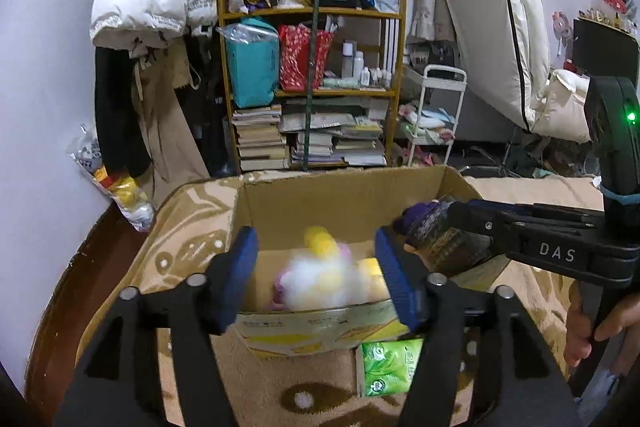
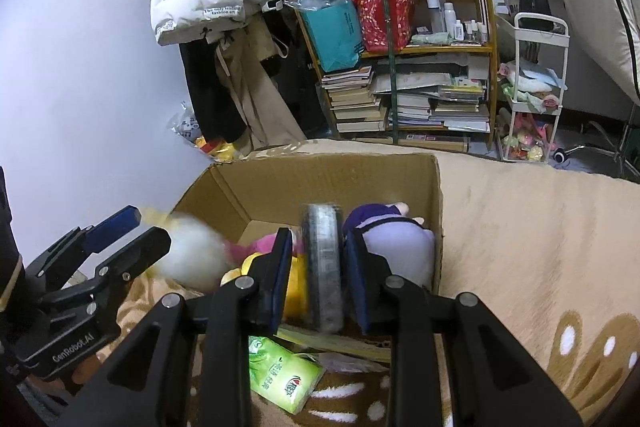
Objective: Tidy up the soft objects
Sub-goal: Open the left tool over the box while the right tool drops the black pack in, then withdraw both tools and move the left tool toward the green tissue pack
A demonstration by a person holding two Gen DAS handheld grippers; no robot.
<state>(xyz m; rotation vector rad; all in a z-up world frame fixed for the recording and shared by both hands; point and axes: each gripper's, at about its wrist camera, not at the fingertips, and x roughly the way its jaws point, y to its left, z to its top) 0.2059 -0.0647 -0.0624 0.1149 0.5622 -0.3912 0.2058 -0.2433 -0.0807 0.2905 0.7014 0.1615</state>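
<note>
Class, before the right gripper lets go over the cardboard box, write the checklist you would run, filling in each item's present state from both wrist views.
1. Right gripper shut on the grey flat item: ok.
2. Held item over the cardboard box opening: ok, it hangs above the near edge.
3. Left gripper open and holding nothing: ok; the white fluffy toy looks released, blurred.
4. Fluffy toy fully inside the box: cannot tell, blurred at the left wall.
5. Room left in the box: cannot tell; the purple plush and yellow plush fill much of it.
6. Green tissue pack outside the box: not ok.
</note>
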